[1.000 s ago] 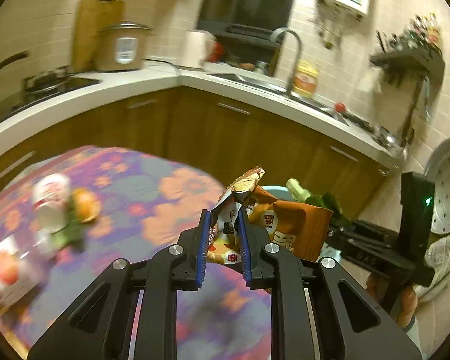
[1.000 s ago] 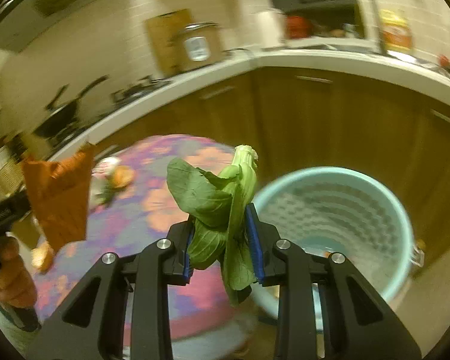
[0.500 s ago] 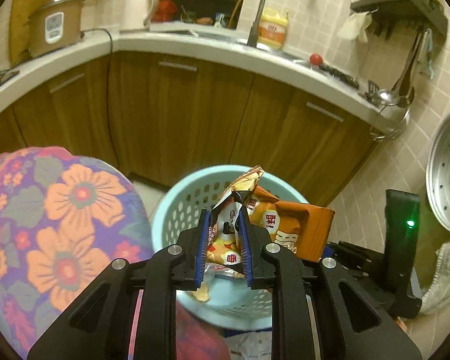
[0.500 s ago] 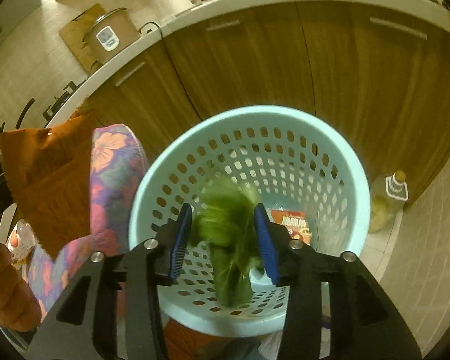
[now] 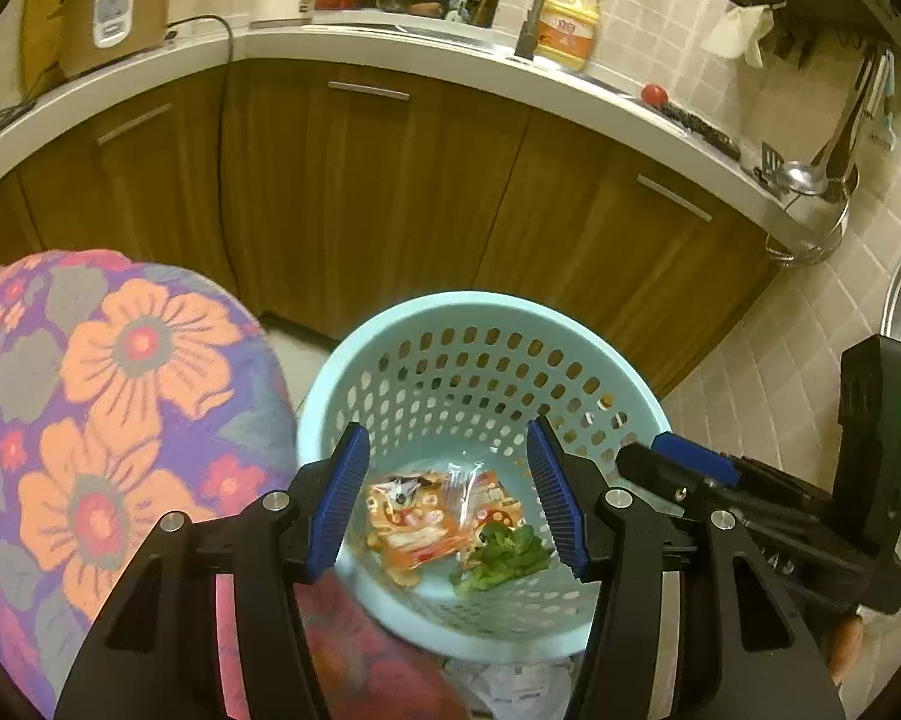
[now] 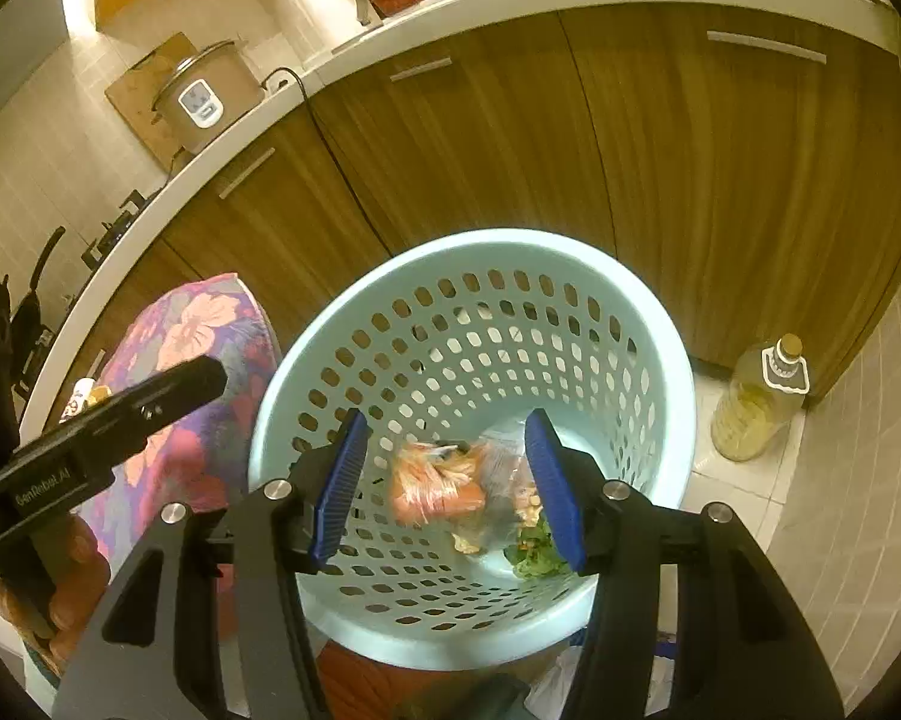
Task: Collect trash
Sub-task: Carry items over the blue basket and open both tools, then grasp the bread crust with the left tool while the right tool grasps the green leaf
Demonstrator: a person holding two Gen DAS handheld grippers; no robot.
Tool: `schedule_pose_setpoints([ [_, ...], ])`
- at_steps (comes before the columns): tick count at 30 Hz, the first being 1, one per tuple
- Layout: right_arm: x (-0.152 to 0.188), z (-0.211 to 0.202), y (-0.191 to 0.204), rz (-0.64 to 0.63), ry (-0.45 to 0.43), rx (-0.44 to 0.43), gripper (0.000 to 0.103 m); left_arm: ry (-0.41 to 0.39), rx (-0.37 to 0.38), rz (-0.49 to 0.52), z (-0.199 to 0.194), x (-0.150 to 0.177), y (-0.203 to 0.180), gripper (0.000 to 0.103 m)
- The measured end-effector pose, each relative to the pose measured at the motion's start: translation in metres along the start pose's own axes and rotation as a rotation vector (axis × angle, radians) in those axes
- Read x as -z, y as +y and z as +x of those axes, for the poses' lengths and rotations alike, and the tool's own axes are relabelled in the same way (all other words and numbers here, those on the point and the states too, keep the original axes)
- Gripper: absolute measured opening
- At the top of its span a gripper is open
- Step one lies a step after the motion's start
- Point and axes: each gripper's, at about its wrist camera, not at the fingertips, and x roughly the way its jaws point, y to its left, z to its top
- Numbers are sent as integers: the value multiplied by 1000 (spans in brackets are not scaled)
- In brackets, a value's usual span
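A light blue perforated basket (image 5: 486,312) stands on the floor beside the table; it also shows in the right wrist view (image 6: 678,396). On its bottom lie orange snack wrappers (image 5: 414,525) (image 6: 435,486) and a green leafy vegetable (image 5: 504,555) (image 6: 534,552). My left gripper (image 5: 450,498) is open and empty above the basket. My right gripper (image 6: 447,483) is open and empty above it too. The right gripper also shows at the right of the left wrist view (image 5: 690,456), and the left gripper at the left of the right wrist view (image 6: 180,384).
A table with a purple floral cloth (image 5: 102,396) (image 6: 198,324) stands left of the basket. Brown cabinets (image 5: 360,180) under a white counter curve behind. A bottle of yellow oil (image 6: 756,402) stands on the tiled floor at the right. A rice cooker (image 5: 114,12) sits on the counter.
Both grippers moved from the table to above the basket and opened. The vegetable and then the orange wrapper dropped into the basket.
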Motion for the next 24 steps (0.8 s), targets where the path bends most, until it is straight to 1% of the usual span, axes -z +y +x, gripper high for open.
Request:
schedule_pose_setpoints([
  [4,-2,-9,13,-21,-18,-17,51,-30,2,-14,-21,6,8,54],
  [10,1,-28,54,-113,-60,-34,51,-103,-36,-4,-66,19,12,54],
  [16,7,-41,97,-201,-87,-76,51,-218,-87,-11,-129,39,23,59],
  [20,14,-41,132,-268,-80,-107,51,-275,-119,-63,-168,55,42,61],
  [24,24,-33,169,-342,-56,-135,51,-323,-194,-142,-209,78,74,61],
])
